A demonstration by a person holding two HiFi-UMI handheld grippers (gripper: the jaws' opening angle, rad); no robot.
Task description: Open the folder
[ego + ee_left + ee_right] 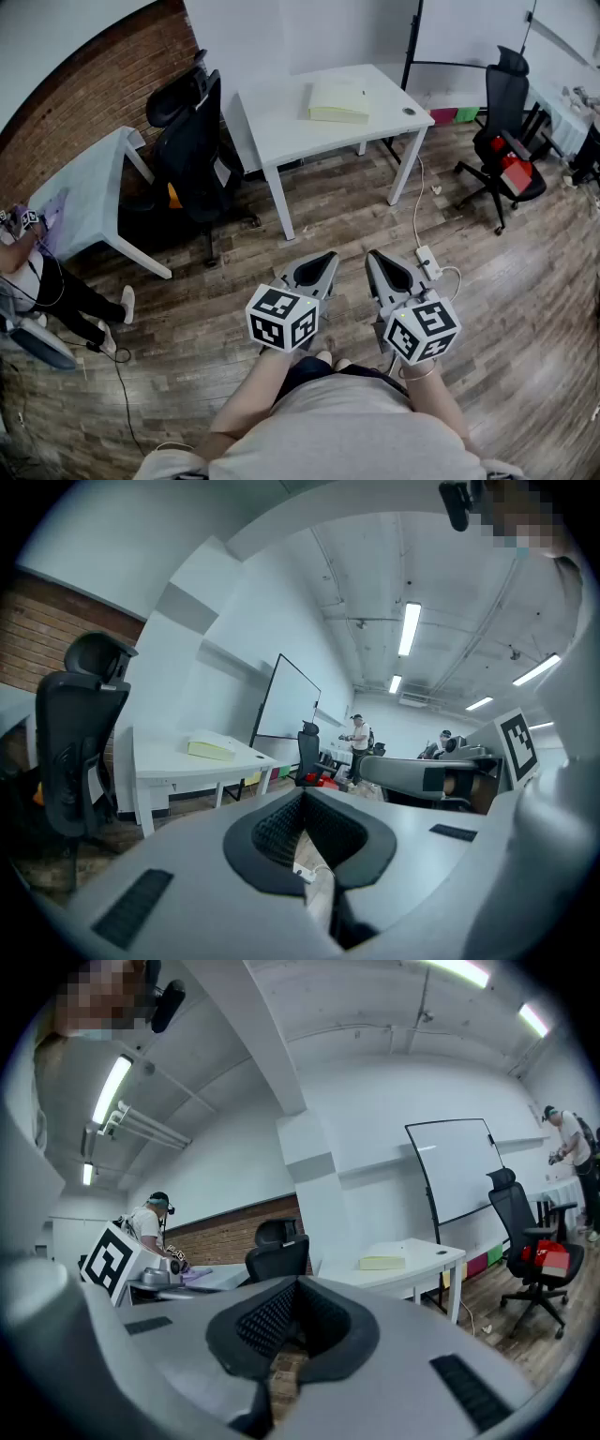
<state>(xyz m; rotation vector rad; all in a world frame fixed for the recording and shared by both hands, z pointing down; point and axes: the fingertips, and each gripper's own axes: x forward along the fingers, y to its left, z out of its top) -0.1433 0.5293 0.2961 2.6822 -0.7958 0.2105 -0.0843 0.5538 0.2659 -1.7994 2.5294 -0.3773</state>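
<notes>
A pale yellow folder [337, 101] lies closed on the white table [281, 122] across the room, well ahead of both grippers. It shows small in the left gripper view as the folder [212, 749] and in the right gripper view as the folder [382, 1262]. My left gripper [327, 256] and right gripper [373, 256] are held side by side over the wooden floor, near my body, pointing toward the table. Each one's jaws meet at the tips with nothing between them, as the left gripper [302, 795] and the right gripper [296, 1283] show in their own views.
A black office chair [192, 155] stands left of the table and another [506, 141] with a red item at the right. A power strip [427, 261] with its cable lies on the floor ahead. A second table [89, 202] and a seated person [56, 291] are at the left.
</notes>
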